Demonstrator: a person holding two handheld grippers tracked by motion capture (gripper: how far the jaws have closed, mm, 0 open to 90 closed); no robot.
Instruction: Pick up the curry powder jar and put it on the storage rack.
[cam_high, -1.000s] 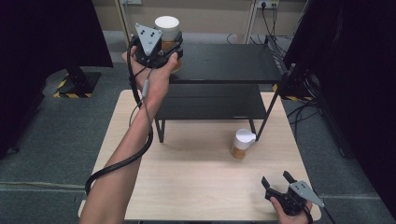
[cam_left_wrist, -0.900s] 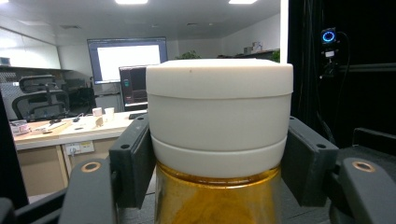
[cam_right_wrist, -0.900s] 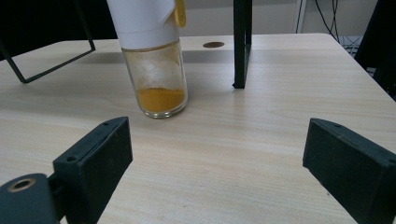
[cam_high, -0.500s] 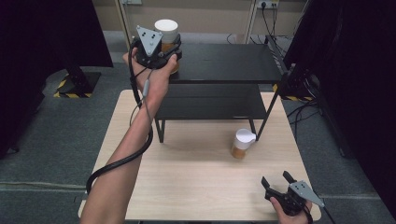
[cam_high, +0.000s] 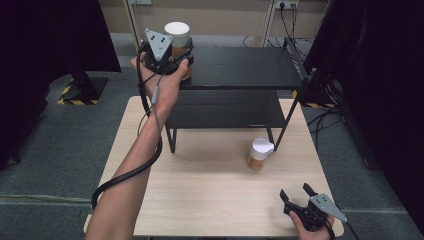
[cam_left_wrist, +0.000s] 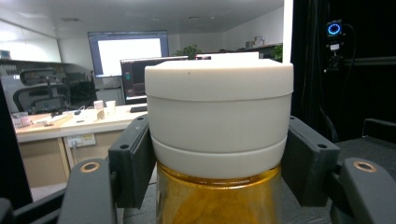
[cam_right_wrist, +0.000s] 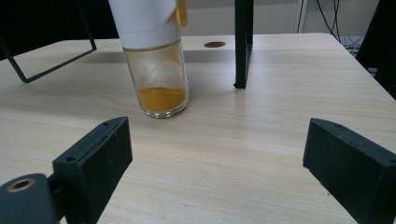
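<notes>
The left gripper (cam_high: 172, 52) has barely shifted.

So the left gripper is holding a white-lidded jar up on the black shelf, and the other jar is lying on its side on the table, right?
Not quite. The other jar stands upright on the table, as the right gripper view shows. The rest holds: the left gripper grips the white-lidded jar on the black shelf.

The jar (cam_high: 178, 45) is a clear glass one with amber-yellow contents and a broad white screw lid. It stands upright on the top shelf (cam_high: 240, 67) of the black rack, at that shelf's front left corner. The left gripper (cam_high: 172, 52) has it: in the left gripper view, the two black pads sit on either side of the jar (cam_left_wrist: 218, 140), just under the lid.
</notes>
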